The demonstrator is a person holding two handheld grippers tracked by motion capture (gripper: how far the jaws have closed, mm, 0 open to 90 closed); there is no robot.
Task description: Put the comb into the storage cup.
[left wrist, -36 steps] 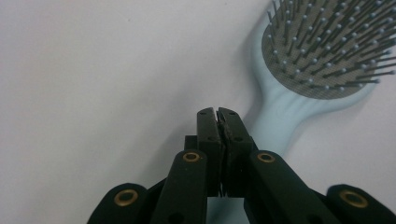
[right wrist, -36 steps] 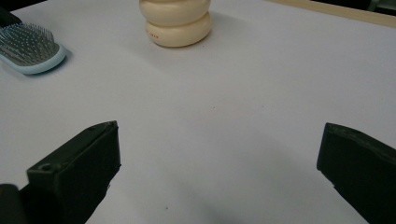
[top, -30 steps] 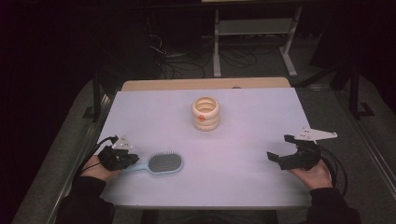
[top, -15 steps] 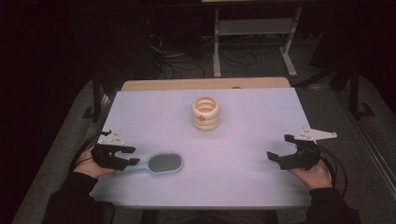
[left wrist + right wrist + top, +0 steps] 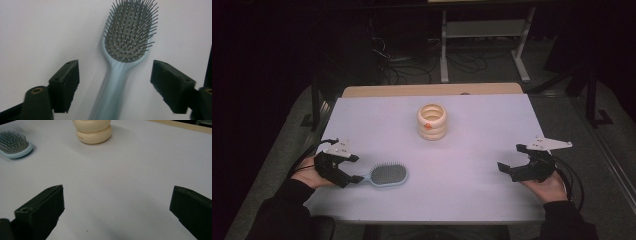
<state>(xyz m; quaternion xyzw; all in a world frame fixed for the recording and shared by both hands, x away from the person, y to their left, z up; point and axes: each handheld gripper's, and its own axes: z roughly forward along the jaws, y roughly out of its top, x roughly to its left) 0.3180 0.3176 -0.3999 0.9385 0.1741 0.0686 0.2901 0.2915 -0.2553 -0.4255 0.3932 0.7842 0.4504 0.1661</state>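
Observation:
A light blue hairbrush (image 5: 384,176) lies flat on the white table (image 5: 482,125), bristles up, handle pointing left. My left gripper (image 5: 348,174) sits at the handle end. In the left gripper view the hairbrush (image 5: 125,45) runs up between the jaws, and its handle lies in the gap without touching either pad. The jaws have just been opening and stand apart. My right gripper (image 5: 508,168) rests near the table's right front, open, with bare table between its jaws. A cream ribbed container (image 5: 432,121) with an orange spot stands at the table's middle back.
The cream container (image 5: 92,131) and the hairbrush head (image 5: 13,143) lie ahead of the right gripper. Behind the table a metal stand (image 5: 482,45) and cables sit on the dark floor. The table's far edge shows a wooden strip (image 5: 432,90).
The left gripper has shifted slightly left along the handle and its jaws have spread apart, letting go of the brush handle. The right gripper has stayed put.

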